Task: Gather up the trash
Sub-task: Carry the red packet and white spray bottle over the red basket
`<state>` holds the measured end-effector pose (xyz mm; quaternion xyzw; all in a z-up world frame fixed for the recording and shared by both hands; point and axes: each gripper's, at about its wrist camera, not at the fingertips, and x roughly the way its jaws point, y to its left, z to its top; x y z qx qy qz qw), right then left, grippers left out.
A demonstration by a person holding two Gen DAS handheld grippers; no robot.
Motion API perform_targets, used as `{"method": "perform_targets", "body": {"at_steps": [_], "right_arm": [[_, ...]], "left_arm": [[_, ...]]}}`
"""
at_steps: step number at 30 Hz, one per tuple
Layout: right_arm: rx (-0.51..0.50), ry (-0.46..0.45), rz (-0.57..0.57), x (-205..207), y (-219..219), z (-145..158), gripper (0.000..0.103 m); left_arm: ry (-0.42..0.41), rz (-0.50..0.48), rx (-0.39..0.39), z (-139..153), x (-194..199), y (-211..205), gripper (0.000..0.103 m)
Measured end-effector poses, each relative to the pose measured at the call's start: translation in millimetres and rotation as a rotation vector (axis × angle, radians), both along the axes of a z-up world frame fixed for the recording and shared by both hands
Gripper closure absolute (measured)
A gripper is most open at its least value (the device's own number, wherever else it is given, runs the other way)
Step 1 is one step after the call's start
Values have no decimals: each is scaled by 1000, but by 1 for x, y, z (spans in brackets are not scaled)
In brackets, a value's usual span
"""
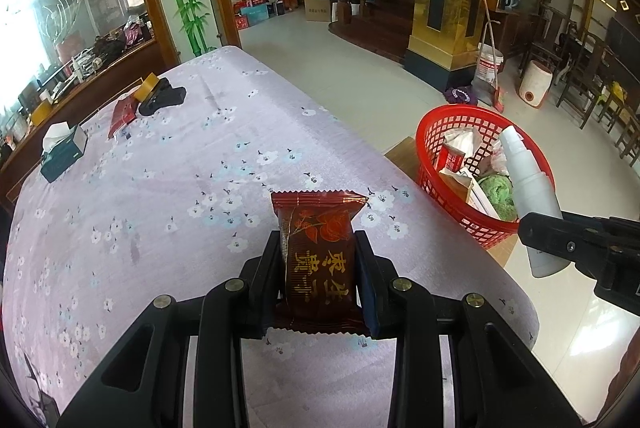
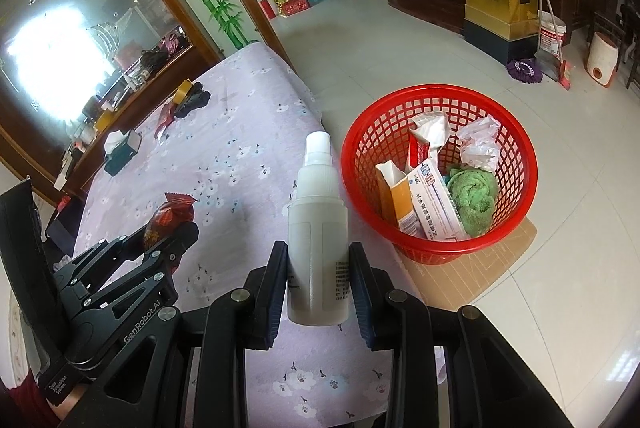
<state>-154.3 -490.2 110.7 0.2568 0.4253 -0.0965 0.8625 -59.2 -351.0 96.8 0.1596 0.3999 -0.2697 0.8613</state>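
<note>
My left gripper (image 1: 319, 242) is shut on a dark red snack packet (image 1: 319, 252) with gold characters, held above the flowered tablecloth (image 1: 160, 188). My right gripper (image 2: 319, 254) is shut on a white spray bottle (image 2: 318, 228), held upright above the table's right edge. A red plastic basket (image 2: 516, 204) stands on a low wooden stool to the right of the table; it holds cardboard boxes, crumpled paper and a green cloth. The bottle (image 1: 528, 176) and basket (image 1: 436, 132) also show in the left wrist view, and the packet (image 2: 168, 216) and left gripper (image 2: 176, 232) in the right wrist view.
At the table's far end lie a tissue box (image 1: 64, 148), a red packet (image 1: 122, 112), a tape roll (image 1: 147, 86) and a black object (image 1: 164, 98). A glass cabinet (image 1: 80, 28) stands to the left. Tiled floor (image 1: 340, 68), a gold pillar, a bucket and a broom lie beyond.
</note>
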Motion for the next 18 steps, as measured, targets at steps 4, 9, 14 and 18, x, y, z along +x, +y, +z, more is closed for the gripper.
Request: {"method": "perform_targets", "body": {"at_steps": [4, 9, 14, 18], "right_arm": [[2, 3, 0, 2, -1, -1, 70], [5, 3, -1, 3, -4, -2, 70], [8, 8, -4, 4, -8, -4, 70], [10, 15, -5, 6, -11, -5, 70]], "left_arm": [[3, -1, 2, -1, 1, -1, 71], [5, -2, 4, -3, 2, -3, 71], [11, -2, 8, -5, 3, -7, 71], [17, -1, 11, -8, 6, -11, 71]]}}
